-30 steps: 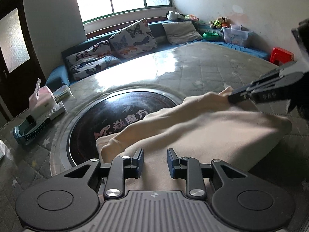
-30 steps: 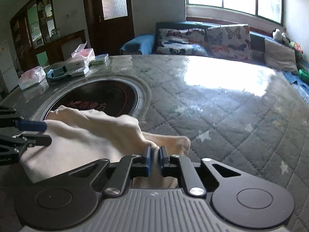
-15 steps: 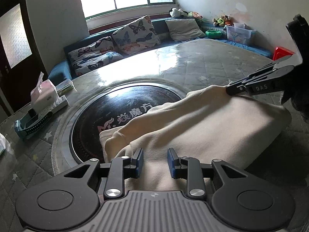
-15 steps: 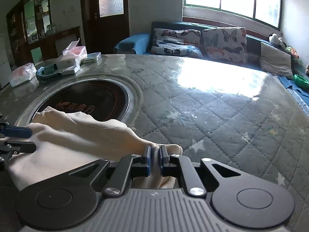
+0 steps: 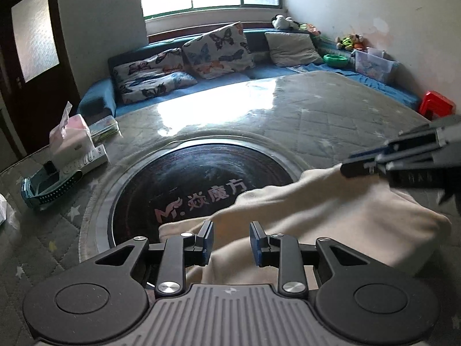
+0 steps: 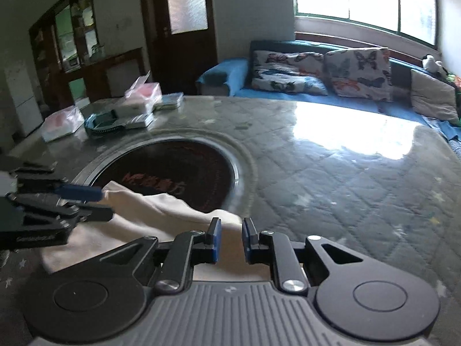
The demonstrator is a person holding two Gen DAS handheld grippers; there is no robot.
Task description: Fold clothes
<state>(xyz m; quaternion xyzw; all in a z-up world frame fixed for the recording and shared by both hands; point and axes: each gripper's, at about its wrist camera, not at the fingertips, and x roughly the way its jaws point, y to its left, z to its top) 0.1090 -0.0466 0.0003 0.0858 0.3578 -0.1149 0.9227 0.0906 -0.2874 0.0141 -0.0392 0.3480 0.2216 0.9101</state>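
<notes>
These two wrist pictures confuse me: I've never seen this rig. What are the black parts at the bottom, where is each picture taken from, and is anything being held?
There is no robot. A person carries a hand-held gripper in each hand, and each has a camera looking along its jaws. The left gripper fills the bottom of the left picture; the right gripper fills the bottom of the right one. Each also appears at the edge of the other's view. A cream garment lies on a quilted table, partly over its dark round centre plate. Cloth runs between both sets of jaws, but neither clamps it: the left stands open, the right is opening.
</notes>
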